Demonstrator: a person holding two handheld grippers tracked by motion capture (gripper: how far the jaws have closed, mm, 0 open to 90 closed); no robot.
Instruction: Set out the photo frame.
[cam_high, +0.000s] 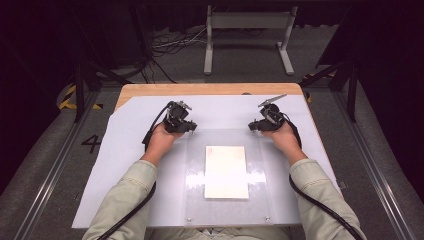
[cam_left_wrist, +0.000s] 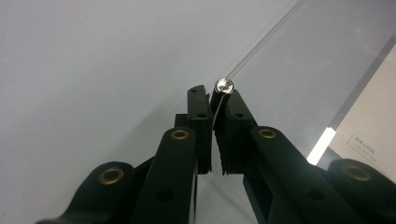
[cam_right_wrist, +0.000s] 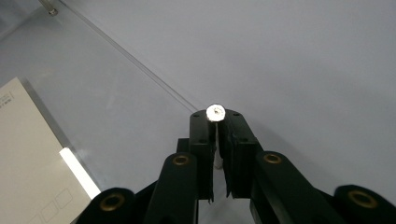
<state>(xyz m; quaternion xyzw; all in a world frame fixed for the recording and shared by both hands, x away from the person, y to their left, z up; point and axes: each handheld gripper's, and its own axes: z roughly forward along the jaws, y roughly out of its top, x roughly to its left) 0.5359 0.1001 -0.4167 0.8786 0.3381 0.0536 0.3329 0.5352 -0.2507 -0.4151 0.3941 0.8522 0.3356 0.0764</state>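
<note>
A clear plastic plate (cam_high: 270, 190) lies on a white sheet (cam_high: 125, 165), with a white card (cam_high: 226, 171) under its middle. My left gripper (cam_high: 186, 129) is shut on the plate's far left corner, and my right gripper (cam_high: 255, 127) is shut on the far right corner. In the left gripper view the gripper (cam_left_wrist: 215, 100) pinches the plate's (cam_left_wrist: 303, 70) thin edge just below a shiny corner screw (cam_left_wrist: 224, 85); the card (cam_left_wrist: 369, 121) lies to the right. In the right gripper view the gripper (cam_right_wrist: 216, 119) meets under another screw (cam_right_wrist: 215, 112), with the plate (cam_right_wrist: 107, 93) and card (cam_right_wrist: 28, 154) to the left.
The white sheet covers most of a wooden table (cam_high: 200, 89), whose far edge shows bare. Beyond it a grey metal stand (cam_high: 247, 22) and loose cables (cam_high: 170, 45) sit on the floor. Black stand legs (cam_high: 80, 95) flank the table on both sides.
</note>
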